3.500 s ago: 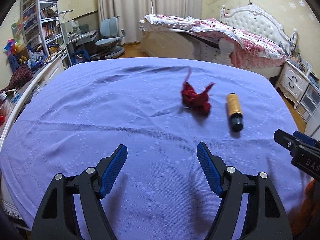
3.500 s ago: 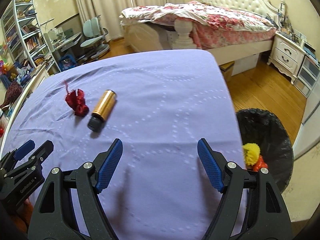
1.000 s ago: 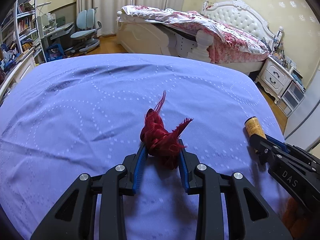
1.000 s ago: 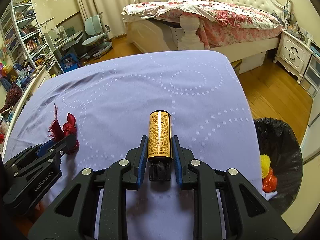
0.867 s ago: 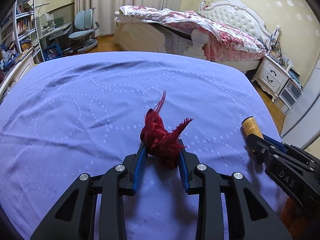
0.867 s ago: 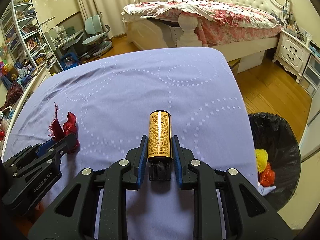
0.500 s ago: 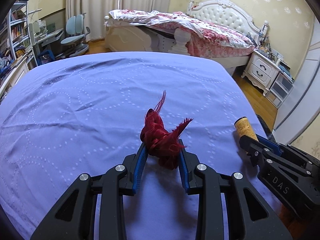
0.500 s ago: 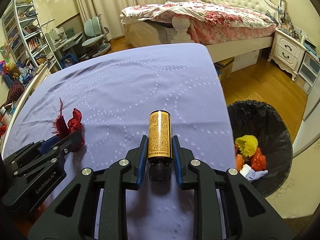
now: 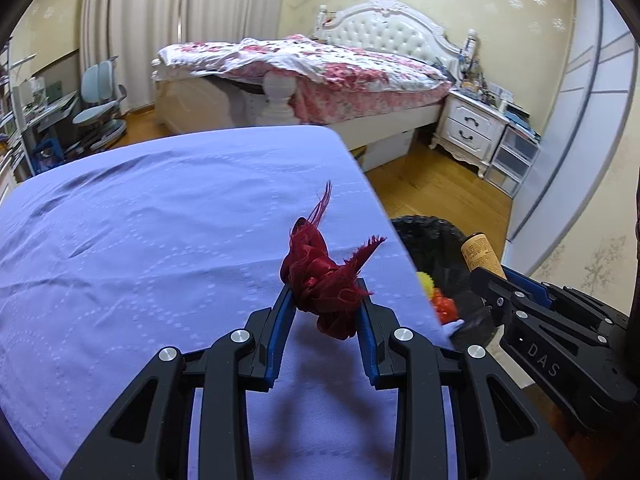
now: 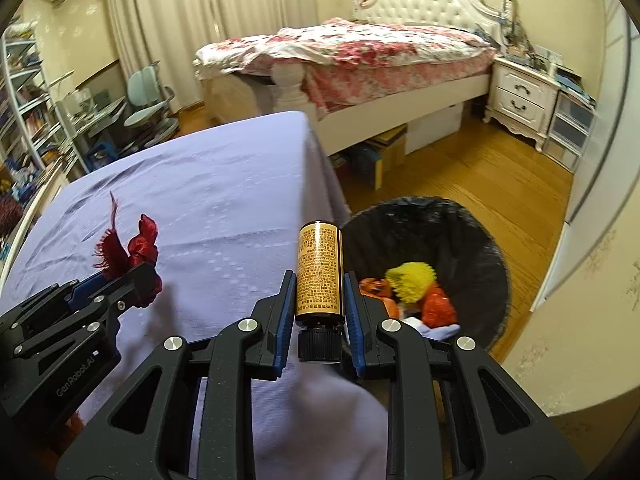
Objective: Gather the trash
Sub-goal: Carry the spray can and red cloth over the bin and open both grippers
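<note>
My left gripper [image 9: 325, 300] is shut on a crumpled dark red ribbon scrap [image 9: 324, 276], held above the purple tablecloth [image 9: 140, 240] near its right edge. My right gripper [image 10: 319, 296] is shut on a gold bottle [image 10: 319, 270] with a black cap, lifted over the table's corner. Beside that corner on the floor stands a black-lined trash bin [image 10: 460, 248] holding yellow, orange and white scraps. In the right wrist view the left gripper [image 10: 136, 276] and its red ribbon scrap [image 10: 132, 252] show at the left. In the left wrist view the right gripper [image 9: 486, 276] with the bottle [image 9: 480, 254] sits at the right.
A bed with a floral quilt [image 10: 360, 52] stands behind the table. A white nightstand [image 10: 520, 100] and plastic drawers are at the right, with a wall [image 10: 580, 320] close behind the bin. A desk chair [image 10: 148, 108] and shelves stand at the left. Wooden floor [image 10: 480, 168] lies around the bin.
Both grippers have moved right across the table toward its right edge, each still holding its item. The trash bin has come closer and sits just beyond the bottle.
</note>
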A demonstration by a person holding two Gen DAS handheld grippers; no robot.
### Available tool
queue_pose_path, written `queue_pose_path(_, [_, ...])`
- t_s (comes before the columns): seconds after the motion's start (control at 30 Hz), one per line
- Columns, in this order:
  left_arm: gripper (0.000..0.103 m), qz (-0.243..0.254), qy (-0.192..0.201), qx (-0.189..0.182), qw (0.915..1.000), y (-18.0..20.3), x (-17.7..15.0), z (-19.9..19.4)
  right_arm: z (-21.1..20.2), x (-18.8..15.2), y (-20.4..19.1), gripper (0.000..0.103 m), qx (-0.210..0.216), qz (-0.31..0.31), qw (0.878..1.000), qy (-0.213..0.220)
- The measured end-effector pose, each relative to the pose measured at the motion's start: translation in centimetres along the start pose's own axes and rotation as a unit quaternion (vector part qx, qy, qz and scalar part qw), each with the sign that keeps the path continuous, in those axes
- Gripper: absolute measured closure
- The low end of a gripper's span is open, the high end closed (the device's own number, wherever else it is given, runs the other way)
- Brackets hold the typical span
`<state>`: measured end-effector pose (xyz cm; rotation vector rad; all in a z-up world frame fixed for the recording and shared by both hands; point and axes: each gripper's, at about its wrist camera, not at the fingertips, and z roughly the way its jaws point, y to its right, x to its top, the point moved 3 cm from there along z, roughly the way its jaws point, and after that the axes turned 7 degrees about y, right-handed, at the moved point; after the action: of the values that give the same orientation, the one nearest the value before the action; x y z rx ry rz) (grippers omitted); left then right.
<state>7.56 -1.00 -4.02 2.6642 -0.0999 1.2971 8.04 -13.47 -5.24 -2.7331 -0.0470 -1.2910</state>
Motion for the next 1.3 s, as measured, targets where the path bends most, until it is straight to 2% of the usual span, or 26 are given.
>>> queue_pose_path(0.2, [0.071,0.02,-0.001,-0.023,0.9995,3.4,0.7,1.5,0.0,0.9,4.3,0.08,-0.023,0.022,0.999,0.009])
queue_pose_path(0.53, [0.071,0.047,-0.006,-0.034,0.9983,7.2,1.2,4.1,1.1,1.7,9.4,0.08,-0.039,0.045,0.998,0.008])
queue_pose_path(0.9, [0.07,0.066,-0.023,-0.029,0.9972,8.9,1.3,6.7,3.0,2.1,11.7,0.08,-0.044,0.061,0.997,0.003])
queue_pose_path(1.0, [0.063,0.07,-0.031,-0.029,0.9967,9.2,1.2,7.2,3.7,2.1,12.5,0.08,-0.04,0.073,0.997,-0.002])
queue_pose_path(1.07, [0.05,0.066,-0.033,-0.026,0.9969,9.1,1.2,7.3,3.8,2.1,12.6,0.079,-0.041,0.076,0.996,-0.001])
queue_pose_path(1.13, [0.044,0.06,-0.03,-0.025,0.9974,9.1,1.2,7.2,3.9,2.0,12.8,0.077,-0.042,0.081,0.996,-0.004])
queue_pose_path(1.23, [0.035,0.053,-0.026,-0.024,0.998,9.0,1.3,6.9,3.9,1.8,12.7,0.065,-0.047,0.082,0.995,-0.004])
queue_pose_path(1.3, [0.033,0.05,-0.022,-0.022,0.9982,8.9,1.4,6.7,3.7,1.7,12.8,0.064,-0.055,0.08,0.995,-0.003])
